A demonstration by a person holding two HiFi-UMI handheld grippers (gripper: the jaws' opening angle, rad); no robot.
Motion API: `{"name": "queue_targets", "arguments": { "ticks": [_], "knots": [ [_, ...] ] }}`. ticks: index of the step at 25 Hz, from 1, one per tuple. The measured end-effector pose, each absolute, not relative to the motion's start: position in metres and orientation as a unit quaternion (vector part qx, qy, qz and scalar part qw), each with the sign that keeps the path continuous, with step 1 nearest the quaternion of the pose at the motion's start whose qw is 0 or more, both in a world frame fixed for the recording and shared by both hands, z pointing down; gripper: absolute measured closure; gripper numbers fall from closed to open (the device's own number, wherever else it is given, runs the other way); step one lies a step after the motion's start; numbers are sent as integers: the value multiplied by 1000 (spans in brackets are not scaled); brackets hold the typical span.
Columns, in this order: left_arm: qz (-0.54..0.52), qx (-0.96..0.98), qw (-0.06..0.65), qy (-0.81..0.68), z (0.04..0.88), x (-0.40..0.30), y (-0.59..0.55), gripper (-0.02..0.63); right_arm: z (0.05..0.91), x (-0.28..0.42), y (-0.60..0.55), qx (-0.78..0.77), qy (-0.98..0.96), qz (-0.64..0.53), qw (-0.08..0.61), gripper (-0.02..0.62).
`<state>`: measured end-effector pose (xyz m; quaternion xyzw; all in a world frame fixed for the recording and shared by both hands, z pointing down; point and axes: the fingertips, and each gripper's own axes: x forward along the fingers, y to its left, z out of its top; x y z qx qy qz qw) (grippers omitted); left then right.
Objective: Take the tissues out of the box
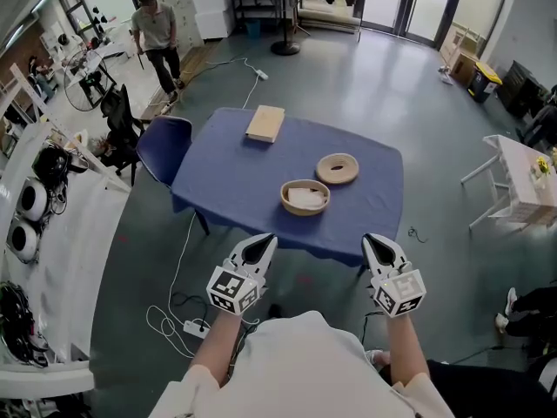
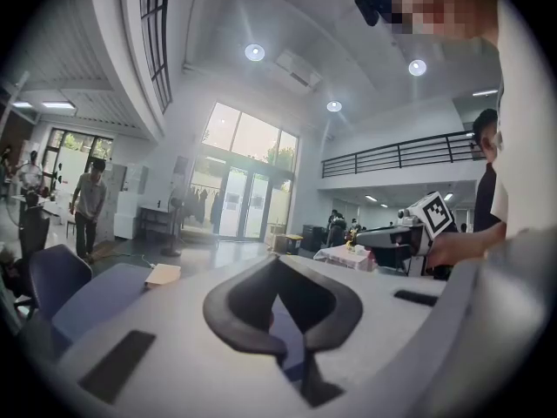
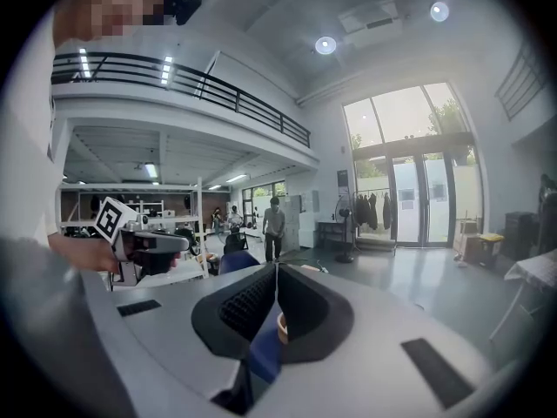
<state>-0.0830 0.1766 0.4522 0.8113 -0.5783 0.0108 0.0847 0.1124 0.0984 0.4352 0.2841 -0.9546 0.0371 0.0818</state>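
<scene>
No legible text or labels anywhere.

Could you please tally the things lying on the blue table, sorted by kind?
Round wooden box: 1
Stack of white tissues, inside that box: 1
Round wooden lid with a centre hole: 1
Flat rectangular wooden piece: 1
Total: 4

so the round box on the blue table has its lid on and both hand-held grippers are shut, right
No: the lid is off, lying on the blue table beside the round box, as the head view shows. The left hand-held gripper and right hand-held gripper are shut.
</scene>
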Motion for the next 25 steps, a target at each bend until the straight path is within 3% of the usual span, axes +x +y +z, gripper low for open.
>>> {"name": "queue_targets", "arguments": {
  "ticks": [10,19,25],
  "knots": [
    [18,823,77,-562,457,-84,185,600,440,104,108,289,-952,45,86,561],
    [17,829,87,-553,461,-104,186,522,445,88,113,306,-946,54,85,561],
    [16,835,92,-542,465,-122,194,518,449,75,124,324,-940,57,89,561]
  ]
}}
